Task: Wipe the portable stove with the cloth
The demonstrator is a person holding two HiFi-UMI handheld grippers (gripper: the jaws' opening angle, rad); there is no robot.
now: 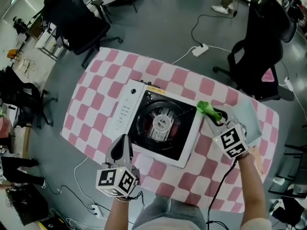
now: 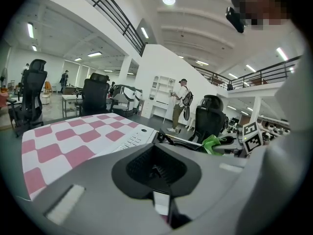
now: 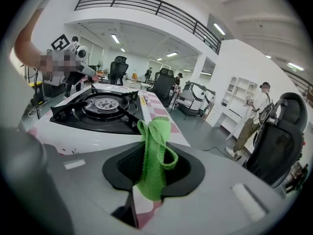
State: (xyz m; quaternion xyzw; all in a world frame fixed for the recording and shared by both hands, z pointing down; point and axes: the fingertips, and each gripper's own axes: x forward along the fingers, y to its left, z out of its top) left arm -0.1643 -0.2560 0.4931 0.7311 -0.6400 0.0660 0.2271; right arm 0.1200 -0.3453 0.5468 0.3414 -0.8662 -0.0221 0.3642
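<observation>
Right tongs [image 3: 151,166] pinching the cloth [image 3: 154,148]; green, bunched, standing up out of the jaws; jaws pressed onto it, nothing else between them.
Head view: cloth sits at the right edge of the portable stove [image 1: 125,110], near its far right corner; can't tell if it's actually touching the stove top or just above it.
Stove sits mid-counter [image 1: 93,97], turned at an angle; white body, black burner pan, round burner in the middle, control strip along its left side.
Counter has a pink-and-white check cover.
Left tongs [image 2: 157,173] pressed together, nothing gripped; only a thin slit shows between the jaws; head view puts them at the stove's near left corner, just beside it, contact unclear.
Both grippers carry their marker cubes, one at each near corner of the stove.
Black office chairs [image 1: 76,20] stand on the floor beyond the counter; a white power strip [image 1: 200,50] with its cable lies on the floor past the far edge.
</observation>
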